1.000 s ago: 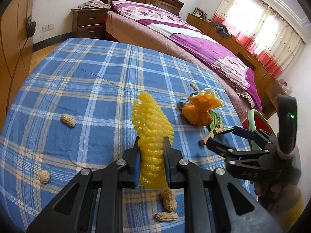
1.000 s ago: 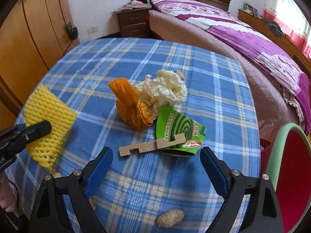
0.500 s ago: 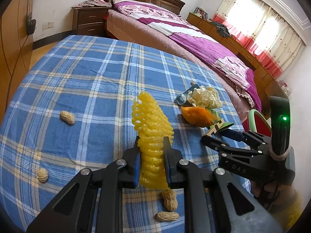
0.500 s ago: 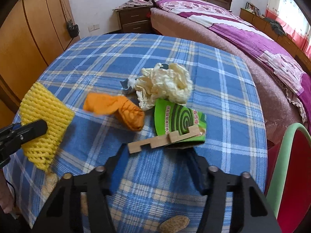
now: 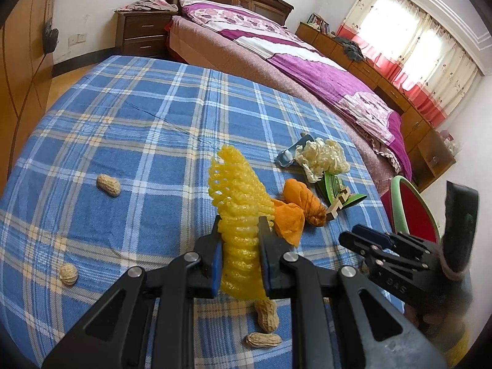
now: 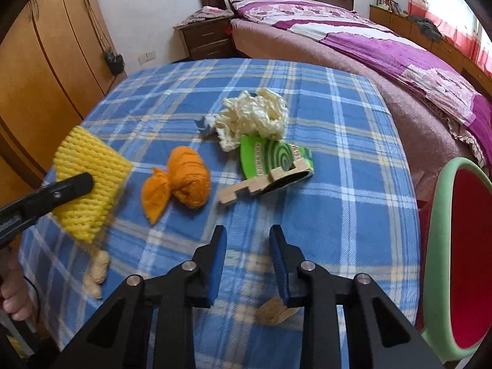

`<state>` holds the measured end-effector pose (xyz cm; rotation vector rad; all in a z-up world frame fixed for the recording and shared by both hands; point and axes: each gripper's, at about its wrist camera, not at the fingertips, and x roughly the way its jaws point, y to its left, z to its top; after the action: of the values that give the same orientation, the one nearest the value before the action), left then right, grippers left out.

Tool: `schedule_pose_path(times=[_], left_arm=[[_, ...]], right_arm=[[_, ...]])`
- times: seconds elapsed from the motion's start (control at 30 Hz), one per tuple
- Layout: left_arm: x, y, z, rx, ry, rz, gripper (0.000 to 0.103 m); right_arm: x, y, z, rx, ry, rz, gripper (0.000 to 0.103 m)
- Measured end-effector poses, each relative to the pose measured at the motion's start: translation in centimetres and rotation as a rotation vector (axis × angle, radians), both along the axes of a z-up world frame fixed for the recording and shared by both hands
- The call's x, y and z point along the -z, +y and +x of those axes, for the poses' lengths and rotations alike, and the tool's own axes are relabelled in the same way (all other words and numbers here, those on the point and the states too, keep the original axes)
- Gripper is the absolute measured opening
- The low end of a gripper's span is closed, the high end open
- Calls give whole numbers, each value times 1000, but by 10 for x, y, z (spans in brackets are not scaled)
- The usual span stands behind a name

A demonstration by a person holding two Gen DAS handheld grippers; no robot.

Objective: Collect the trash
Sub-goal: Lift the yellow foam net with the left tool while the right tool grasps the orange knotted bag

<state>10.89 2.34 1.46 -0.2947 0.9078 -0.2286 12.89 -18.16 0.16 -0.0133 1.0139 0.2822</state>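
The left gripper (image 5: 240, 256) is clamped on a yellow foam net (image 5: 238, 209), held up off the table (image 5: 138, 129) with the net standing between the blue pads. The right gripper (image 6: 248, 258) has just been closing and stands with a narrow gap and nothing between its pads; the trash lies ahead of it, apart from its tips: an orange bundle (image 6: 181, 183) nearest and to the left, a wooden piece (image 6: 246, 186) leaning on a green packet (image 6: 270, 156) straight ahead, and a crumpled white paper (image 6: 253, 118) beyond them. The left view shows peanuts the other misses, one (image 5: 108, 185) well left of the net and one (image 5: 68, 273) near the table edge, plus two (image 5: 266, 316) under the gripper. The right view shows a pale scrap (image 6: 273, 310) below its right finger and a hand (image 6: 13, 295) at the left edge. The table wears a blue plaid cloth; behind it are a bed (image 6: 369, 46) with purple covers, a nightstand (image 6: 206, 37), a wooden wardrobe (image 6: 40, 61), and at the right a green-rimmed red chair (image 6: 461, 230).
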Motion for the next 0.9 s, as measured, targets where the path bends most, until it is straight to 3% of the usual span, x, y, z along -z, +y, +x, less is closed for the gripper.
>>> schedule_pose_path(times=[0.3, 0.53, 0.8, 0.9], left_arm=[[-4, 11, -2, -41, -14, 12, 19], [-1, 22, 0, -69, -13, 11, 19], [-1, 32, 0, -86, -15, 4, 19], [-1, 32, -1, -84, -14, -1, 19]], right_arm=[[-14, 26, 8, 3, -32, 107, 36], [-9, 48, 27, -4, -46, 70, 44], [6, 50, 35, 10, -13, 75, 44], [7, 48, 33, 21, -5, 99, 39]])
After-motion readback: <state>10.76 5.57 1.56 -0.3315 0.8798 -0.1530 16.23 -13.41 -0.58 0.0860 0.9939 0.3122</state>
